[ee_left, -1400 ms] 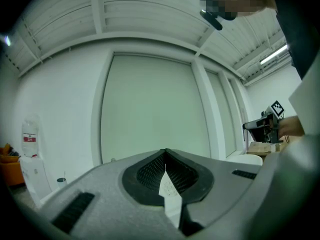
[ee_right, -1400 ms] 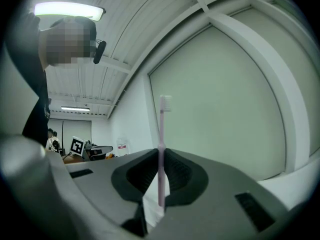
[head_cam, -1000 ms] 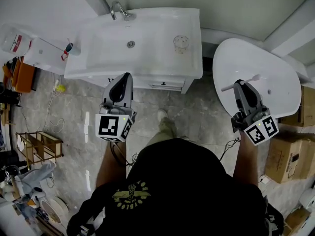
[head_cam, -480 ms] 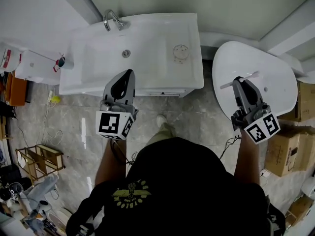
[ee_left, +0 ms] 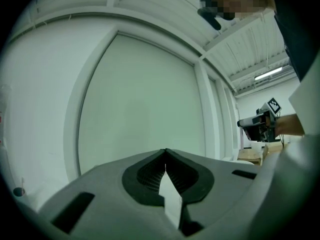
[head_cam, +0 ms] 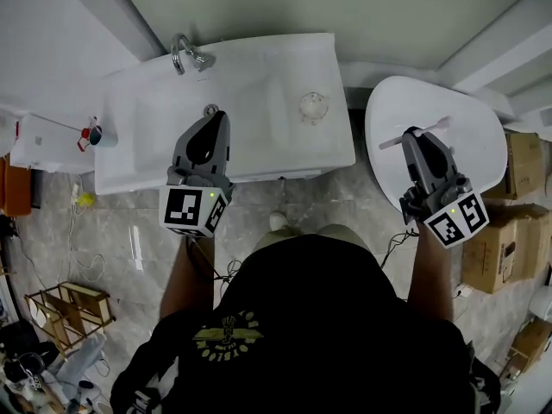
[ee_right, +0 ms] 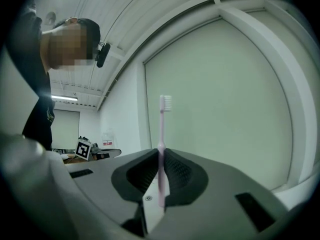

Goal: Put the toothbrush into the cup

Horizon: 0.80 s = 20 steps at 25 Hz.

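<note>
Toothbrush (ee_right: 161, 126) pinched in my right gripper (ee_right: 161, 153); left gripper (ee_left: 165, 153) pressed together, empty; centre it above the sink's (head_cam: 285, 145) cup (head_cam: 314, 106) before lowering.

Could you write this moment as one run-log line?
left gripper: jaws shut, empty | right gripper: jaws shut on toothbrush | toothbrush: held aloft

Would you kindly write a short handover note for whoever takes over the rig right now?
Left gripper: jaws shut, empty, over the front of the sink.
Right gripper: shut on the toothbrush by its handle, off to the sink's right.
Cup: probably the round thing on the sink top, right side.
Done: toothbrush in hand.
Left: carry it to the cup and drop it in.
</note>
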Motion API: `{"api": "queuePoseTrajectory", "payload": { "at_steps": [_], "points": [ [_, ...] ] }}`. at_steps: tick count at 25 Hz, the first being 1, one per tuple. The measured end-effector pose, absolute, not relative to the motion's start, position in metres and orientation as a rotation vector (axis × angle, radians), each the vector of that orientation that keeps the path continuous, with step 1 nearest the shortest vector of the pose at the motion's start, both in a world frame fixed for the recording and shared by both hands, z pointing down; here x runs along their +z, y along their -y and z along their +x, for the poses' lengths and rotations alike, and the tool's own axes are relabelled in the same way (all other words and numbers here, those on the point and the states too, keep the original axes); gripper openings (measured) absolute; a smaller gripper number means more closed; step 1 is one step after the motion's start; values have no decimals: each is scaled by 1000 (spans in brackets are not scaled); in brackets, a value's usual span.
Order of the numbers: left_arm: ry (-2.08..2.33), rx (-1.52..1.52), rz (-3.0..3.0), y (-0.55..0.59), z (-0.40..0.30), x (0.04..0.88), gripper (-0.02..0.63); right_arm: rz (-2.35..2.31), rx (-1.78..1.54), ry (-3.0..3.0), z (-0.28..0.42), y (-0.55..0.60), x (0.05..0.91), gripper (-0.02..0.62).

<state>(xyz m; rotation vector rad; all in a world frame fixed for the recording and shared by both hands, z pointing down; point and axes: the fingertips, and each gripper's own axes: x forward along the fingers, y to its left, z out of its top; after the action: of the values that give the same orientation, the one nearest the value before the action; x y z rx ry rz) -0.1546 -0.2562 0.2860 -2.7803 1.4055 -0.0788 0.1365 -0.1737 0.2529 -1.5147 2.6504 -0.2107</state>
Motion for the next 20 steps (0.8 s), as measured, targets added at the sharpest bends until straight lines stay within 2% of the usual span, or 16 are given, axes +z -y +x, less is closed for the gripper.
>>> {"api": "queuePoseTrajectory", "payload": {
  "at_steps": [10, 20],
  "points": [
    [-1354, -89, -2828, 261, -143, 302, 11, -1533, -220, -2647, 133, 188, 258, 40],
    [-1549, -136, -2734, 283, -164, 309, 11, -1312, -281, -2750, 111, 259, 275, 40]
  ]
}}
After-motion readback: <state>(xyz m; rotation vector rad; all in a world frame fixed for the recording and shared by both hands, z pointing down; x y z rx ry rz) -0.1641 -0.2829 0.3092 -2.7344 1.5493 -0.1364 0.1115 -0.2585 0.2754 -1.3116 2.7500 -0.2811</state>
